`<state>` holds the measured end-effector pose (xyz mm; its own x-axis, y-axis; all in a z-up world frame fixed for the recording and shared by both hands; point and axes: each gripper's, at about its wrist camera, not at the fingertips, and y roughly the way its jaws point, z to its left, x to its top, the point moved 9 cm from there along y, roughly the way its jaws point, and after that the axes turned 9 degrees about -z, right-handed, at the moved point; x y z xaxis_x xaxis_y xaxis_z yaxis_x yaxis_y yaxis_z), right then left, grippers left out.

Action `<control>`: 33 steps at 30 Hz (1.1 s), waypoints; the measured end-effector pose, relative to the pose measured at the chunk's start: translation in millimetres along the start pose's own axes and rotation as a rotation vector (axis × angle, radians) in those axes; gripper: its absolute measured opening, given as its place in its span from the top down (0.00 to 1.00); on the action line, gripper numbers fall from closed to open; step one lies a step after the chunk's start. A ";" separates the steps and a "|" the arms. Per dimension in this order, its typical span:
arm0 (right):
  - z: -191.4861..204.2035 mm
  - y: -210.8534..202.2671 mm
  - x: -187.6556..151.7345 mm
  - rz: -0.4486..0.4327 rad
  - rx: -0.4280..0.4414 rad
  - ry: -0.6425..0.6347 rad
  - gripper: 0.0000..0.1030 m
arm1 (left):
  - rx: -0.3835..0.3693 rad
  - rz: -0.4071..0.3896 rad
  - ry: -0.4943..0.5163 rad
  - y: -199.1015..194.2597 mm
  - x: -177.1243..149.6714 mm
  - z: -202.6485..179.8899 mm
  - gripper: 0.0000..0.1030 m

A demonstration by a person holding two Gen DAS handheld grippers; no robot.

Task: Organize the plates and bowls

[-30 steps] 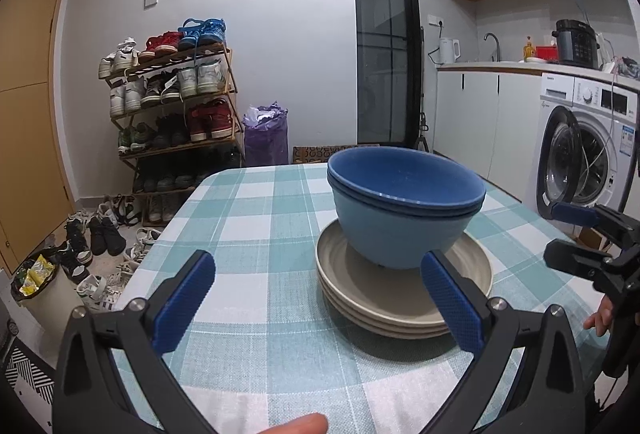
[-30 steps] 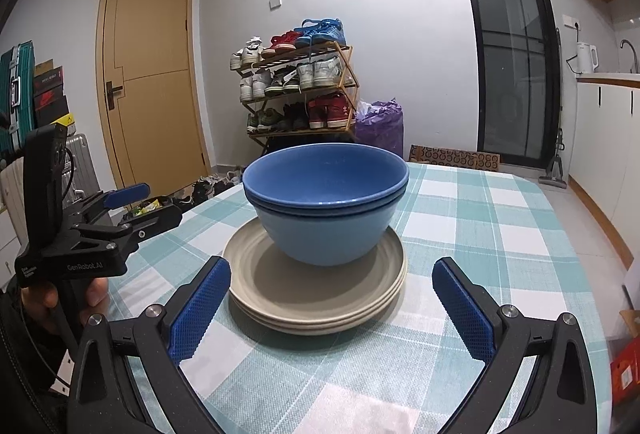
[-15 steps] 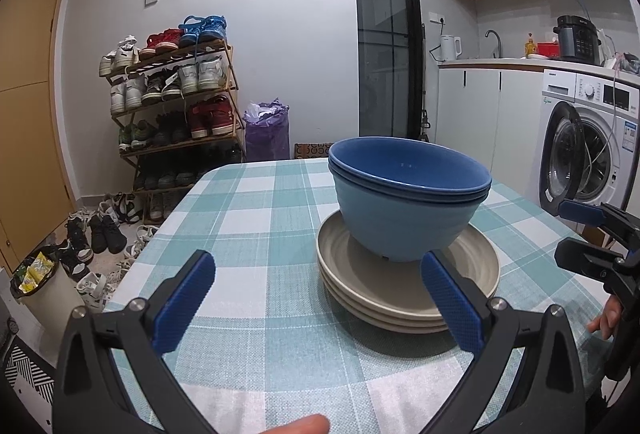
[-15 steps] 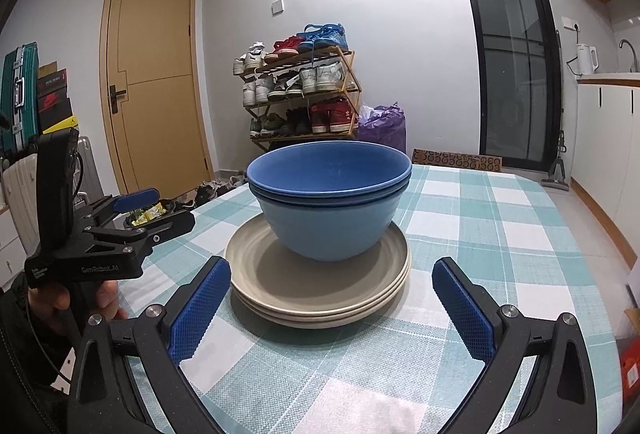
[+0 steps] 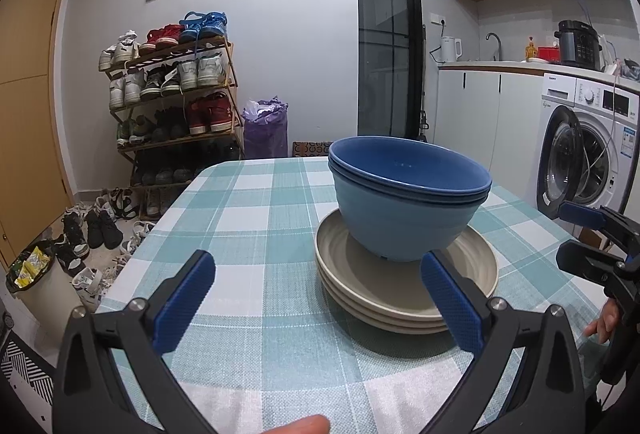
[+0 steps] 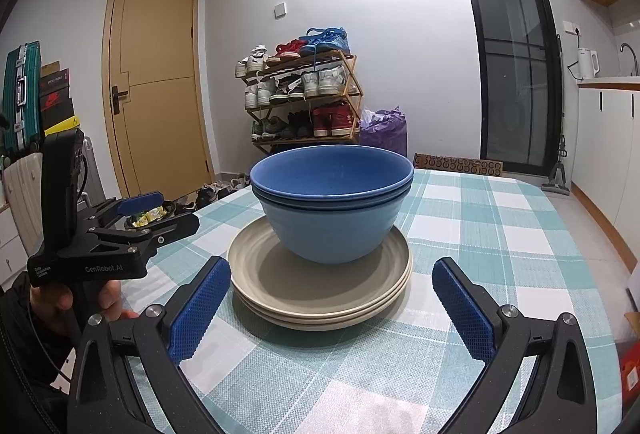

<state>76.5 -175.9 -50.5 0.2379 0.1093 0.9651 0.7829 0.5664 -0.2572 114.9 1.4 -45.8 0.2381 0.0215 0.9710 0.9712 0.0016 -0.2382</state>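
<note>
I had both grippers hanging spread wide and empty over the near edge of the table (image 6: 500, 218). The left gripper (image 5: 320, 292) sat with its right pad in front of the plates' near rim, not touching that I could tell; the right gripper (image 6: 332, 308) framed the pile squarely from its side.

The two blue bowls (image 6: 332, 202) were nested, darker one inside the paler, and stood on the stack of beige plates (image 6: 320, 298), three by the rims I could count, somewhat toward the near edge of the checked tablecloth (image 5: 248, 202).

From what I saw, the sorting looked done or close to it: everything was in one tidy pile. If I had to move it, I judged the bowls the weak point, tall and free to slide on a smooth plate. I would have pinched the bottom plates' rim from opposite sides with both grippers, kept the lift level, and gone slowly.
</note>
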 end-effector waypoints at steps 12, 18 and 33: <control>0.1 -0.5 -0.2 -0.002 0.001 -0.003 0.00 | -0.004 0.001 0.001 -0.5 0.3 -0.6 0.00; -0.4 -1.2 0.1 -0.003 0.001 -0.007 0.00 | -0.006 0.001 0.000 -1.6 0.6 -1.0 0.00; -0.8 -1.1 0.0 -0.004 0.002 -0.006 0.00 | -0.009 0.000 -0.001 -2.0 0.9 -1.4 0.00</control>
<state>76.1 -177.1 -50.3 0.2315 0.1116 0.9664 0.7830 0.5683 -0.2531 113.2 0.0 -44.3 0.2385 0.0226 0.9709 0.9711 -0.0076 -0.2384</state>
